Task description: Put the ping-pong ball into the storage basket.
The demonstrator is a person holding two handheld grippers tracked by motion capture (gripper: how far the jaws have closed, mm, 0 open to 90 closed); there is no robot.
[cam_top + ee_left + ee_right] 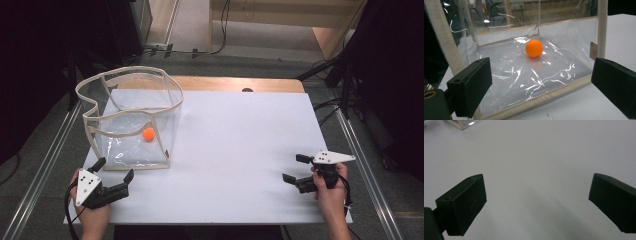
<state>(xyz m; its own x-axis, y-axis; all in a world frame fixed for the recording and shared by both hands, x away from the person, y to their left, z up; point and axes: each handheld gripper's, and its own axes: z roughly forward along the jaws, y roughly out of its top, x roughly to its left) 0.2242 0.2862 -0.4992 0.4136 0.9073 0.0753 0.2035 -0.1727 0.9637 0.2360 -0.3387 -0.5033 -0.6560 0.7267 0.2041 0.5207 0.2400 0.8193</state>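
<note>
While the left gripper (114, 171) is held just beside the near wall of the clear bag (131, 117), its jaws are spread wide w/ nothing gripped. An orange ball (534, 48) is seen inside (on the bag's floor). The right gripper (296, 168), well apart, is likewise wide open and empty over the white table (240, 150).

Lab or test room, not a home. White board (240, 150) on a wooden table (235, 83), metal rails (357, 150) flanking both grippers, dark equipment racks (125, 30) and loose floor cables (200, 50) beyond them.
</note>
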